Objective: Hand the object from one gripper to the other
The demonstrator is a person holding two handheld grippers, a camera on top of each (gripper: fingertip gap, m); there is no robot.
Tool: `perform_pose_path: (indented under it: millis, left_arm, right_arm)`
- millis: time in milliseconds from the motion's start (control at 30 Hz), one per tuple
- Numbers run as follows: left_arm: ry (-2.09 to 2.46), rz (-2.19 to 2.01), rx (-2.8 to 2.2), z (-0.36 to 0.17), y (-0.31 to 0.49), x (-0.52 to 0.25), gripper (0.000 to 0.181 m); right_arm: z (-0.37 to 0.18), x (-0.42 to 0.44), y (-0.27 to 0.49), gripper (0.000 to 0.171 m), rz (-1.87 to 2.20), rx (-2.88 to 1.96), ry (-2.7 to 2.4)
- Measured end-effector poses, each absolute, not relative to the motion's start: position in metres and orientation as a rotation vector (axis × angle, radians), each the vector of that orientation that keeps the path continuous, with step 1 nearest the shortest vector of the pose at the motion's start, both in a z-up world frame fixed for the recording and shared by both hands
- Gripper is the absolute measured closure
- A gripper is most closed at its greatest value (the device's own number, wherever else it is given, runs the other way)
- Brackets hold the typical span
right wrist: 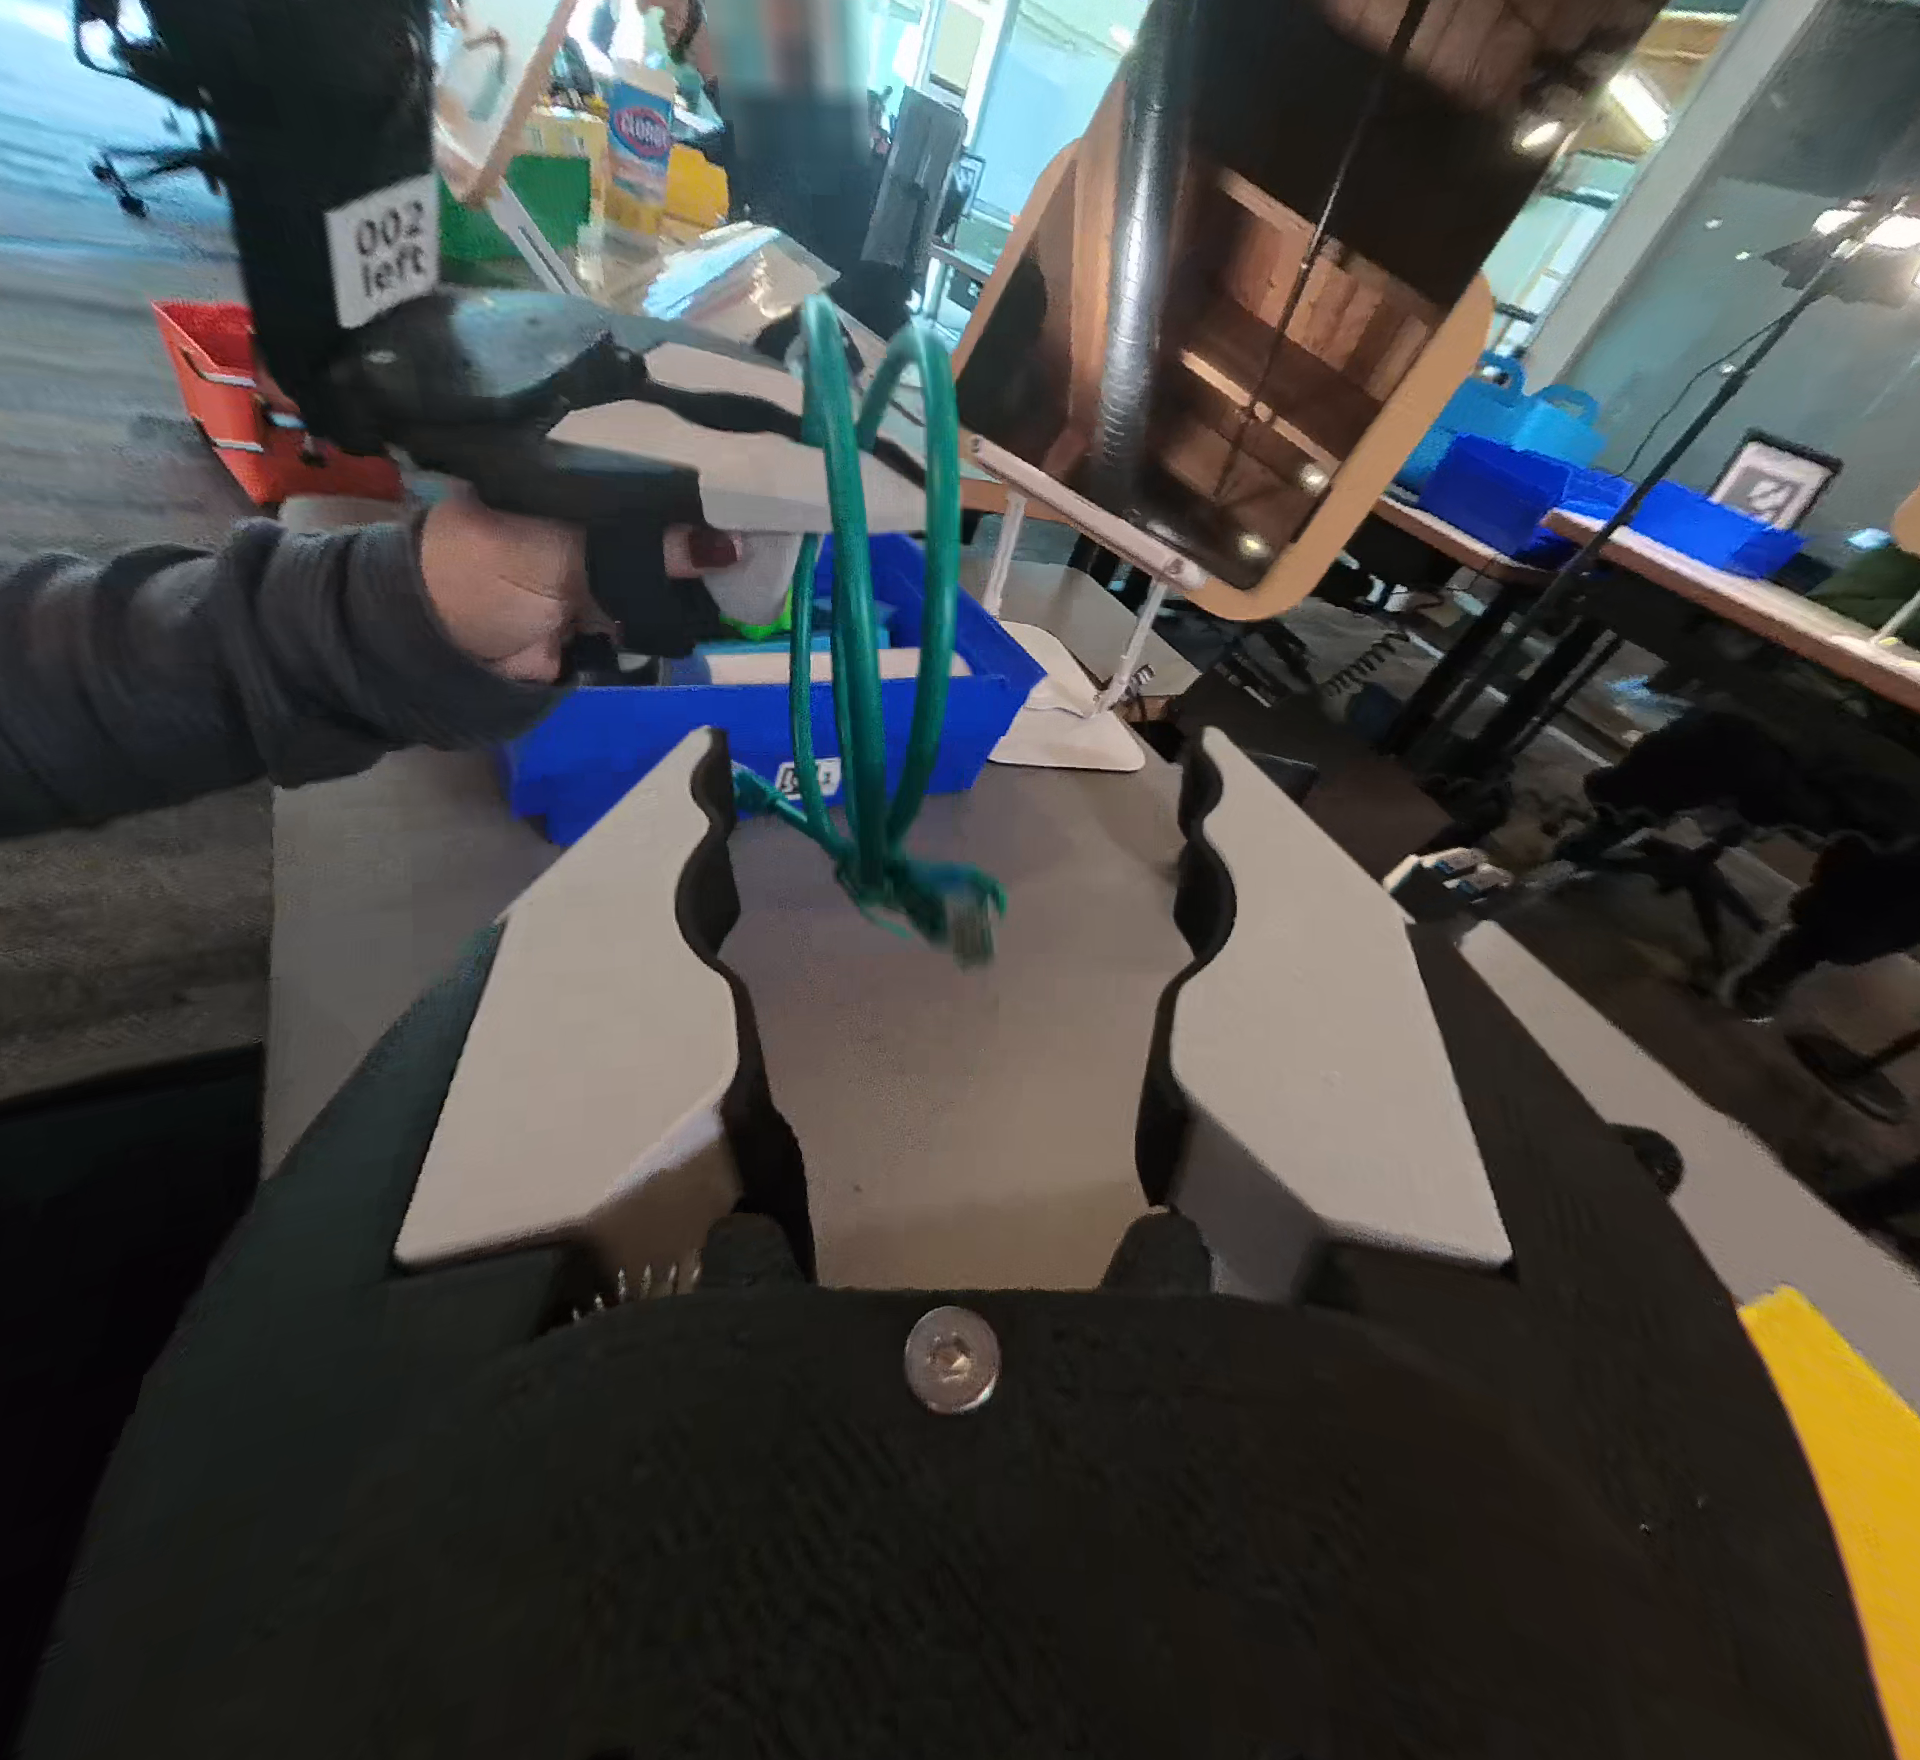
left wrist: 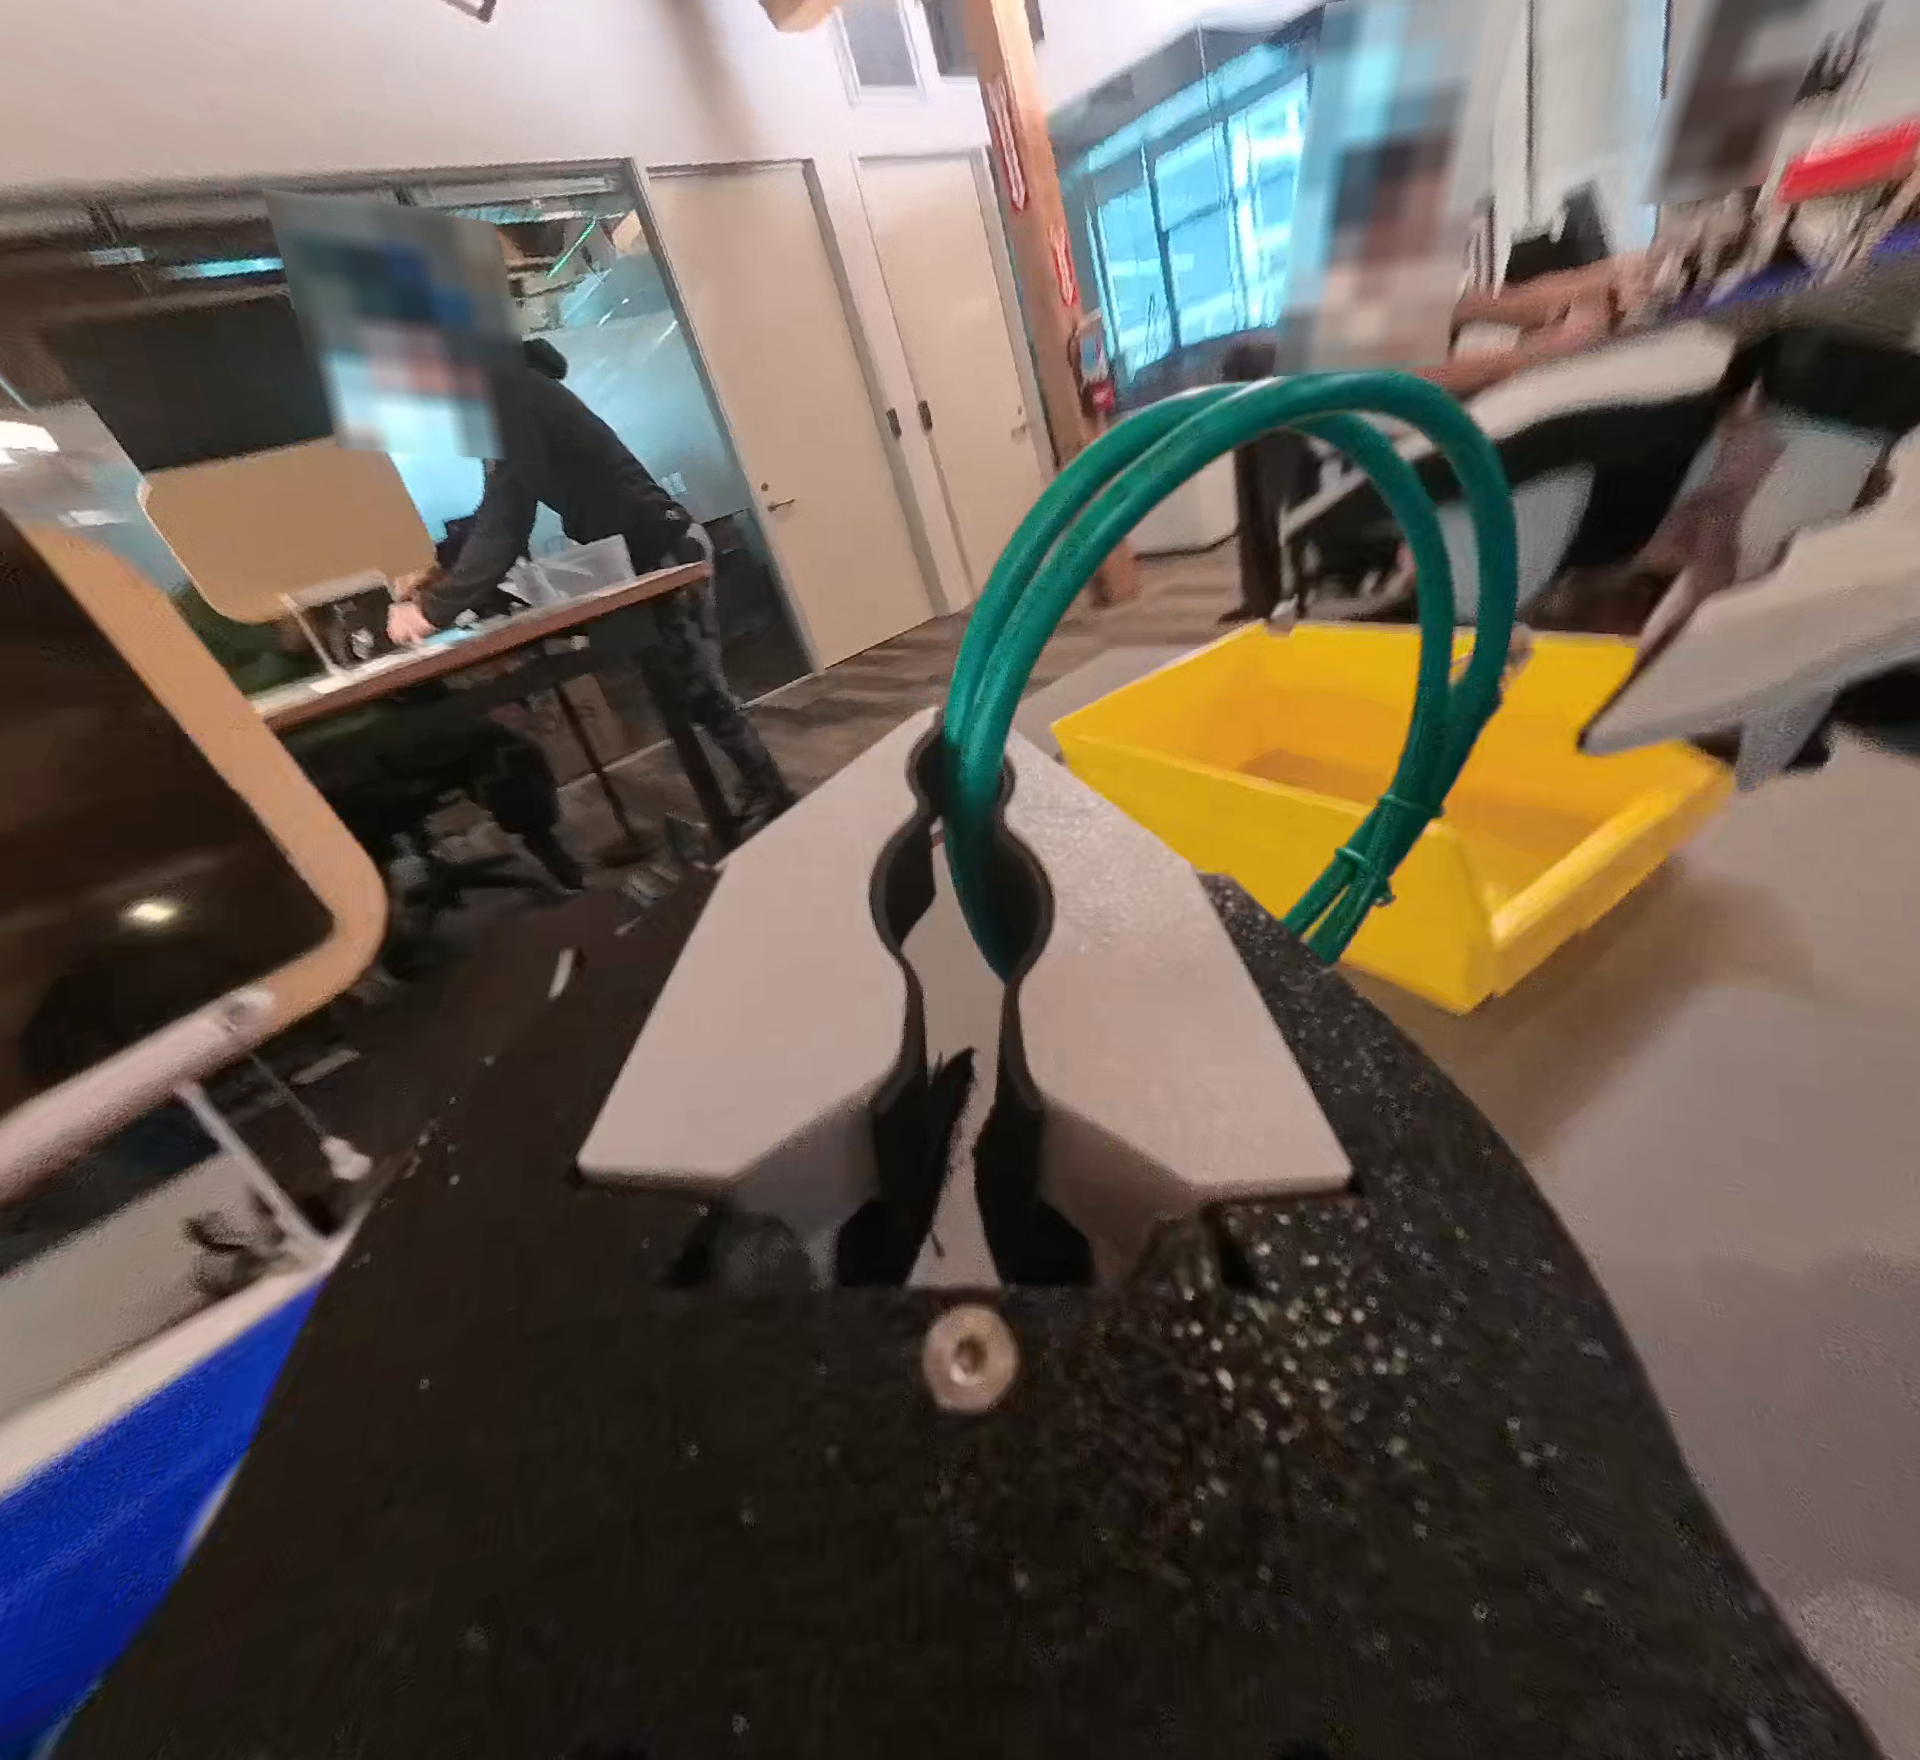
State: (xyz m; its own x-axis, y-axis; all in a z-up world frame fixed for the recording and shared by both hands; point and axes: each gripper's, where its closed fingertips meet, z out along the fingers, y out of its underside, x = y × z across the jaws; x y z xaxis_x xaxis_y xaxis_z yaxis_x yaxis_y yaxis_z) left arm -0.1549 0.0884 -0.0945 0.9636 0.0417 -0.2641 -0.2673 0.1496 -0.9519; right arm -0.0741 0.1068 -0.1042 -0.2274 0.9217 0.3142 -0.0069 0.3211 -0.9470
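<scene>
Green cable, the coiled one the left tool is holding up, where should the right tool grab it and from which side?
Probably the tied bundle at the bottom of the green cable, just above its plugs. There the strands are bound together, while higher up the loops spread apart. The right tool is open with the bundle hanging ahead of its gap, so come straight forward, clear of the left tool gripping the top.

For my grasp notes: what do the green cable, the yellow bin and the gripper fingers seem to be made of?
Green cable: probably rubbery plastic sheath; it bends in smooth loops.
Yellow bin: likely moulded plastic, smooth with a slight gloss.
Left gripper fingers: matte grey, finely grained, perhaps printed plastic.
</scene>
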Motion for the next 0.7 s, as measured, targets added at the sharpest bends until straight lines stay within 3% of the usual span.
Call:
perform_pose_path:
  millis: [167,433,600,700]
  left_arm:
    - [-0.041,-0.083,-1.267,-0.082,0.076,-0.180,0.181]
    - [-0.108,-0.232,-1.198,-0.082,0.076,-0.180,0.181]
    - [-0.080,-0.290,-1.192,-0.083,0.079,-0.172,0.181]
    - [-0.066,-0.301,-1.217,-0.087,0.083,-0.170,0.180]
  right_arm:
    - [-0.120,-0.086,0.101,0.089,1.321,-0.933,-1.549]
    - [-0.130,-0.110,0.074,0.132,1.461,-0.960,-1.418]
    - [-0.127,-0.107,0.078,0.168,1.458,-0.952,-1.366]
    - [-0.124,-0.106,0.084,0.168,1.415,-0.961,-1.364]
